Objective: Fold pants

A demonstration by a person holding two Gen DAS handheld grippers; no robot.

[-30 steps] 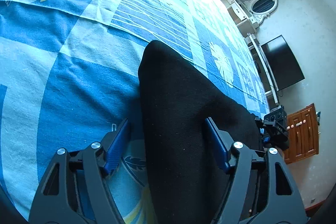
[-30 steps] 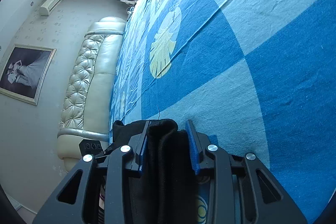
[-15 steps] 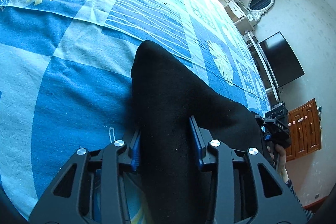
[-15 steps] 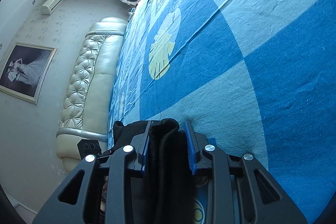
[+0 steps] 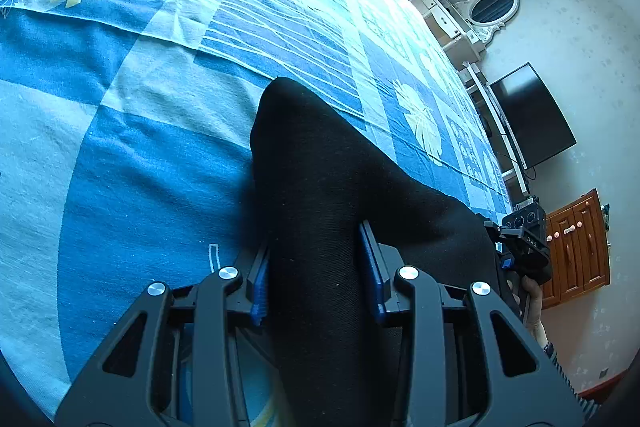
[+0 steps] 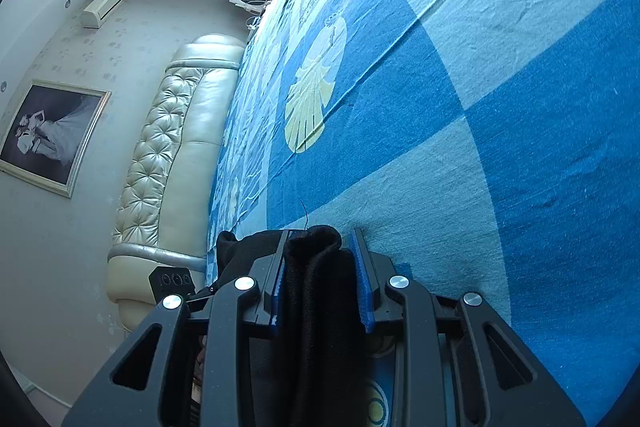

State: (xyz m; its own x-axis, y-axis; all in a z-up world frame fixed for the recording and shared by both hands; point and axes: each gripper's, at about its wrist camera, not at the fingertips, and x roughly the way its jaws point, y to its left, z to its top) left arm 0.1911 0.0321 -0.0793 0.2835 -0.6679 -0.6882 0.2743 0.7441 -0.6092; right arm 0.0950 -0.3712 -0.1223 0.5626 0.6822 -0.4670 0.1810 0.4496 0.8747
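The black pants (image 5: 320, 179) lie on the blue patterned bedsheet (image 5: 140, 167). In the left wrist view my left gripper (image 5: 316, 275) is shut on the pants, blue pads pressed against both sides of the cloth; the fabric runs forward to a rounded end and off to the right. In the right wrist view my right gripper (image 6: 320, 275) is shut on a bunched fold of the pants (image 6: 316, 287), the cloth end poking out between the pads. The right gripper also shows at the right edge of the left wrist view (image 5: 524, 243).
The bed's blue sheet (image 6: 480, 107) stretches ahead. A cream tufted headboard (image 6: 172, 155) and a framed picture (image 6: 48, 135) are on the left. A dresser with mirror (image 5: 480, 15), a wall TV (image 5: 532, 115) and a wooden cabinet (image 5: 576, 247) stand beyond the bed.
My left gripper has closed from wide open onto the pants. The right gripper has stayed shut on its fold and barely moved.
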